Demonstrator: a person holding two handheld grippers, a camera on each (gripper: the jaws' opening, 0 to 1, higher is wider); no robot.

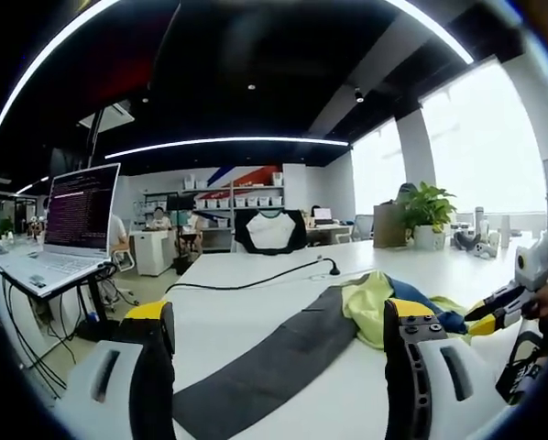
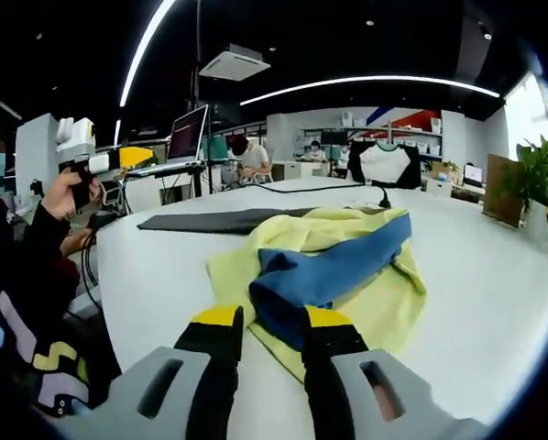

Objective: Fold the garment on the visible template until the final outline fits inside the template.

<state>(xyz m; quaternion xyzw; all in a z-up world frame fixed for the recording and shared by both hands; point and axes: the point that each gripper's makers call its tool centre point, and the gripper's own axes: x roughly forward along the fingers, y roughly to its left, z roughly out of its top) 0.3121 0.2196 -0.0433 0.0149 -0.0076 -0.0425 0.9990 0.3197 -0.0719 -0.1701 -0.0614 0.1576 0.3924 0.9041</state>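
White table (image 2: 494,275) in open office w/ shelves. Garment (image 2: 324,261), yellow w/ blue sleeve, lies bunched just ahead of right gripper (image 2: 265,344), whose jaws are slightly apart, nothing held. Dark grey template (image 1: 274,362) runs between left gripper (image 1: 279,353) jaws, wide apart, nothing held.

Soft matt cloth garment (image 2: 334,261), yellow-green with blue sleeve, lies rumpled at frame centre in right gripper view; dark grey template (image 2: 233,220) behind it, upper left of centre, looks flat, felt-like matt; white table (image 2: 494,302) smooth with faint sheen; right gripper (image 2: 267,353), bottom centre, matt grey plastic, black jaws tipped yellow; left gripper (image 1: 279,353) alike
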